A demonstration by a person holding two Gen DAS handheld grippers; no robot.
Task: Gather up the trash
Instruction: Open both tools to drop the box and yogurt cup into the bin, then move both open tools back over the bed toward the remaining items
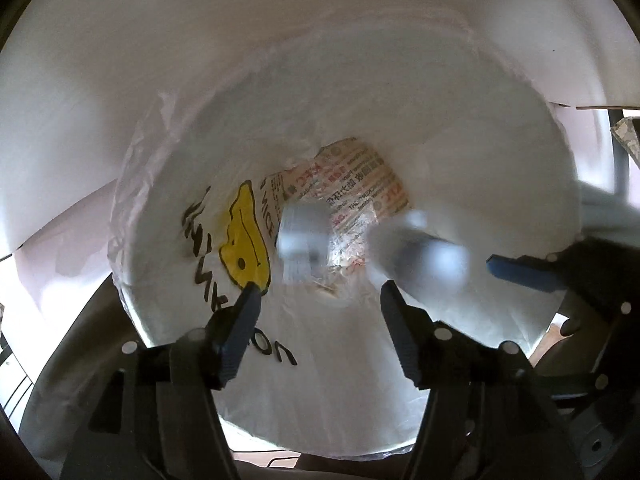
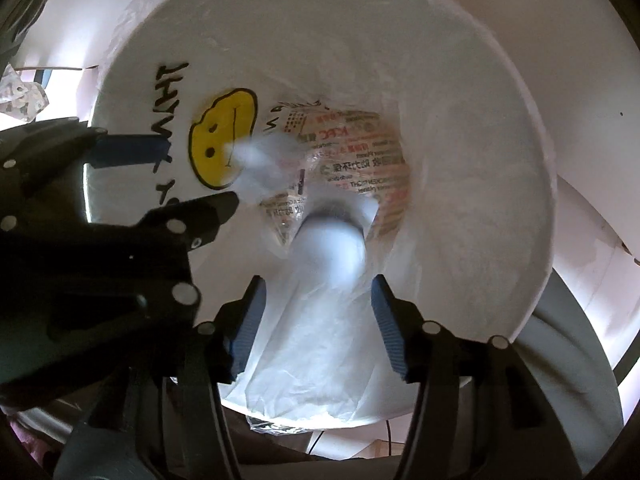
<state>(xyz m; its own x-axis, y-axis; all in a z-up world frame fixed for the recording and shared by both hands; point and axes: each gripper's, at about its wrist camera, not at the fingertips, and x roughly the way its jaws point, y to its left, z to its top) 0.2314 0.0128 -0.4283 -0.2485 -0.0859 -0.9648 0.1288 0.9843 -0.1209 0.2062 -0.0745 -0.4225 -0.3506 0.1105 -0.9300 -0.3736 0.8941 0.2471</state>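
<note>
A white trash bin lined with a white plastic bag [image 1: 460, 152] [image 2: 460, 160] fills both views; the bag bears a yellow smiley face [image 1: 244, 236] [image 2: 222, 136] and black lettering. A printed wrapper [image 1: 356, 188] [image 2: 360, 152] lies at the bottom. Two blurred white pieces of trash are in the air inside the bin: one [image 1: 302, 236] [image 2: 260, 160] ahead of my left gripper [image 1: 320, 300], one [image 1: 420, 256] [image 2: 330, 244] ahead of my right gripper [image 2: 318, 296]. Both grippers are open and empty over the bin mouth. Each gripper shows in the other's view, the right [image 1: 560, 280] and the left [image 2: 120, 216].
A white wall or panel [image 1: 200, 40] stands behind the bin. A crumpled clear wrapper [image 2: 20, 96] lies outside the bin at the left. A grey curved surface [image 2: 560, 340] sits beside the bin at the right.
</note>
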